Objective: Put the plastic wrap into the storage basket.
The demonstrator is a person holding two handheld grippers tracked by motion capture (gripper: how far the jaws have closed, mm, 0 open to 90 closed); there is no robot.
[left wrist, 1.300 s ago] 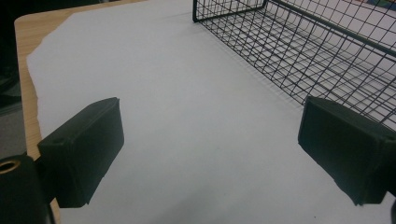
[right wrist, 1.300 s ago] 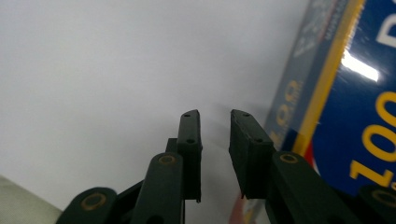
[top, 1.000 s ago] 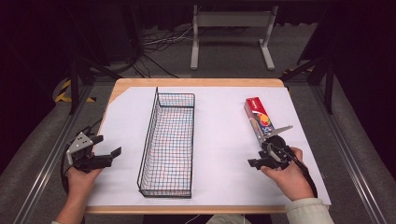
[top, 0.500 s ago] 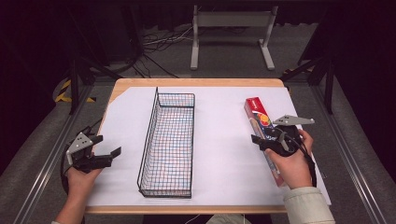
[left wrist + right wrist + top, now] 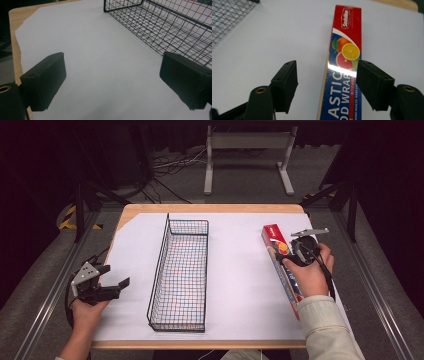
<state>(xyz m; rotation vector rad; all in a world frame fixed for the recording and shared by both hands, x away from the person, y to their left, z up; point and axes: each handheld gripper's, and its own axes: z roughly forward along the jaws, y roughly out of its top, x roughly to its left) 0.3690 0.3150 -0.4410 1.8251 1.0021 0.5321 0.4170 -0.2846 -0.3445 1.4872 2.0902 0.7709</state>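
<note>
Right gripper [image 5: 325, 85] spread over plastic wrap box [image 5: 344, 65] near table's right edge, jaws just opening: centre before pinching; left gripper [image 5: 112, 82] spread, empty.

My two claws are black: the left gripper [image 5: 116, 286] carries a grey three-cornered plate, and so does the right gripper [image 5: 325, 82]. Under my right one lies the long cardboard box of plastic wrap [image 5: 344, 62], red at the far end, blue nearer me, with white lettering and a print of orange, yellow and pink citrus slices. The black wire-mesh basket [image 5: 180, 270] sits on a white paper sheet [image 5: 235, 275] over the light wooden table [image 5: 210, 208].
</note>
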